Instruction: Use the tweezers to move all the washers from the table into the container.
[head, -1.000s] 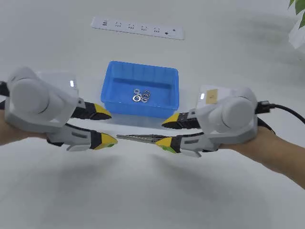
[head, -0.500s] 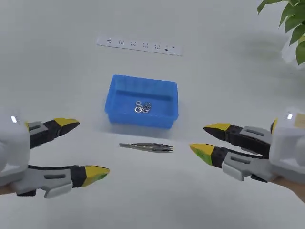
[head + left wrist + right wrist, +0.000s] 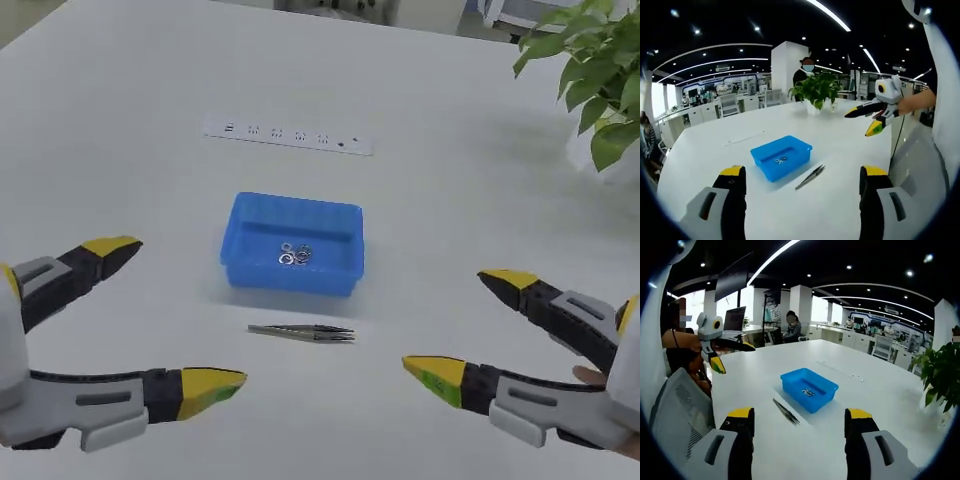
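Table point(image 3: 480, 170): blue container point(image 3: 292, 278), washers point(image 3: 295, 255) inside.
Tweezers point(image 3: 302, 332): just before container, clear of both grippers.
Left gripper point(image 3: 187, 310): jaws apart.
Right gripper point(image 3: 443, 320): jaws apart.

White counter point(image 3: 150, 200) | blue container point(image 3: 290, 276) sits at its middle | tweezers point(image 3: 302, 332) lie flat near the container's front wall, not touching | white power strip point(image 3: 288, 135) lies well behind | leafy plant point(image 3: 590, 80) at far right
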The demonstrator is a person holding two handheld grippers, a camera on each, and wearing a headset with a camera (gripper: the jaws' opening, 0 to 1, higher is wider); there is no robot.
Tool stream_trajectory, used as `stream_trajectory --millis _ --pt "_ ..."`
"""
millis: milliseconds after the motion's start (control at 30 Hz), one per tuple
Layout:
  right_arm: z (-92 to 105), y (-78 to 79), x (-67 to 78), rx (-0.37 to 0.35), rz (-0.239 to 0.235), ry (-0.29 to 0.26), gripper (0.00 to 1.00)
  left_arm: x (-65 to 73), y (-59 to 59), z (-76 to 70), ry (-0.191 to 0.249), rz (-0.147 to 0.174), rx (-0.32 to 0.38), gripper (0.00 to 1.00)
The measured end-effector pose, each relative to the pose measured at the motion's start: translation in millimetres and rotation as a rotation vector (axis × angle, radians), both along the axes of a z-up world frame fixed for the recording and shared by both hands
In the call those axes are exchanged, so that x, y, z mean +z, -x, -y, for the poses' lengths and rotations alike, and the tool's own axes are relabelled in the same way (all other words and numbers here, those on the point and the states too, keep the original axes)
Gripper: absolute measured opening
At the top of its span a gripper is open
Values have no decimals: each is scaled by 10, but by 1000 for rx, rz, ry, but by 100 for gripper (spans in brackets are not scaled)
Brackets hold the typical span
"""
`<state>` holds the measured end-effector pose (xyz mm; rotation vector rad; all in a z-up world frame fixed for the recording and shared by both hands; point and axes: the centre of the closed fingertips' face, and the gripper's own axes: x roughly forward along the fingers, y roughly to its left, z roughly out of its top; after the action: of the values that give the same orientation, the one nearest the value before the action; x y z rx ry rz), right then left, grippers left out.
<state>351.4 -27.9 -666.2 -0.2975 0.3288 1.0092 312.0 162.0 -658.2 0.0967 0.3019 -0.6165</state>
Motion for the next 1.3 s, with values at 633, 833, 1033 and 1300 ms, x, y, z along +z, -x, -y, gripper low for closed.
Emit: stream_trajectory --millis 633,833,1033,1300 --pt "8 90 -8 20 50 102 100 -58 153 -12 -3 -28 34 100" --pt "53 114 -12 -2 39 93 100 -40 150 43 -4 -28 29 100" --pt "105 142 -23 -19 37 98 100 -21 163 59 -12 -24 21 100" --pt "165 145 -11 -44 34 99 100 -79 213 2 -37 -42 31 100"
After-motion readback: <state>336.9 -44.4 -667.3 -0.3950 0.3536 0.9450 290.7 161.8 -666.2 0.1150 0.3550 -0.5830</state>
